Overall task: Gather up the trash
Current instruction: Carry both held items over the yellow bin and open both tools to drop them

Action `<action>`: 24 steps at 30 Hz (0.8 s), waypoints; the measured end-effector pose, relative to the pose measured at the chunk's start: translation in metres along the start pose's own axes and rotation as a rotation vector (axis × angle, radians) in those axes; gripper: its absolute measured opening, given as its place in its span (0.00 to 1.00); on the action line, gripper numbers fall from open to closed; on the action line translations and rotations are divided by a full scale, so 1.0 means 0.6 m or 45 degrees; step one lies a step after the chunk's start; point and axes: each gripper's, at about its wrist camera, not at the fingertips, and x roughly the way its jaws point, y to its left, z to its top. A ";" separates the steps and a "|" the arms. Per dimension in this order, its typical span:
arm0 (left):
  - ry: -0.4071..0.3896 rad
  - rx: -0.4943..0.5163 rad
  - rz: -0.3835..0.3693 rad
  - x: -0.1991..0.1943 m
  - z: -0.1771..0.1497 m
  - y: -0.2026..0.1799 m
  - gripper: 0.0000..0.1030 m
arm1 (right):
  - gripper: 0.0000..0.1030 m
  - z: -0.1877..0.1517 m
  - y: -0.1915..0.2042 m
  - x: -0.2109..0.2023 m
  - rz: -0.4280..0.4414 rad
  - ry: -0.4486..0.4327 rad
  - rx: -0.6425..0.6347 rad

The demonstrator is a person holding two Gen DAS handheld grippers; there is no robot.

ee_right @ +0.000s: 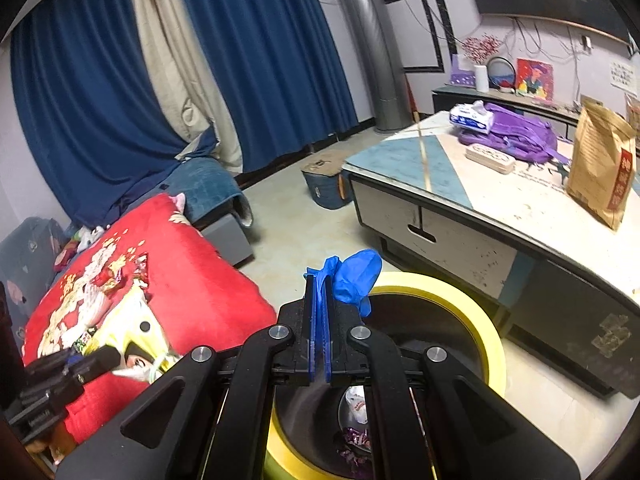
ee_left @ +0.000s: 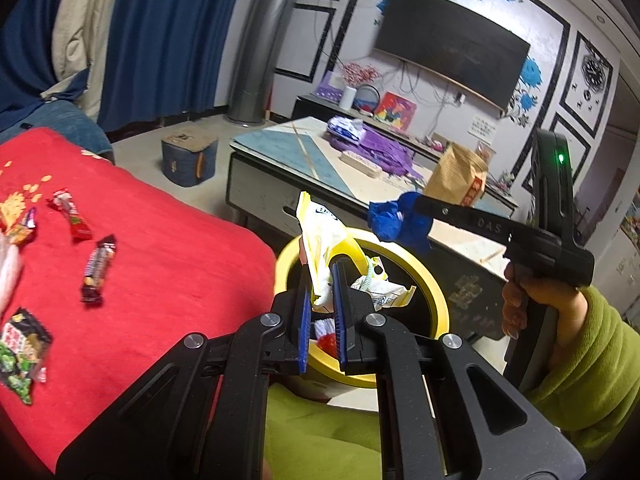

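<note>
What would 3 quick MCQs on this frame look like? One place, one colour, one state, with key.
1. Where does the brown paper bag stand?
A. on the low table
B. on the red blanket
C. in the bin

2. What colour is the bin's rim?
A. green
B. yellow
C. white

3. What is the state of the left gripper?
A. open over the blanket
B. shut with nothing in it
C. shut on a yellow and white wrapper

Key:
1 A: the right wrist view shows the bag upright on the tabletop.
2 B: the round rim is yellow in both views.
3 C: the blue pads pinch the wrapper above the bin, while the right gripper is shut on a blue glove.
</note>
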 end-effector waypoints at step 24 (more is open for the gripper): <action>0.164 0.181 -0.072 0.103 -0.025 -0.060 0.05 | 0.03 -0.009 -0.039 0.027 0.010 0.074 0.087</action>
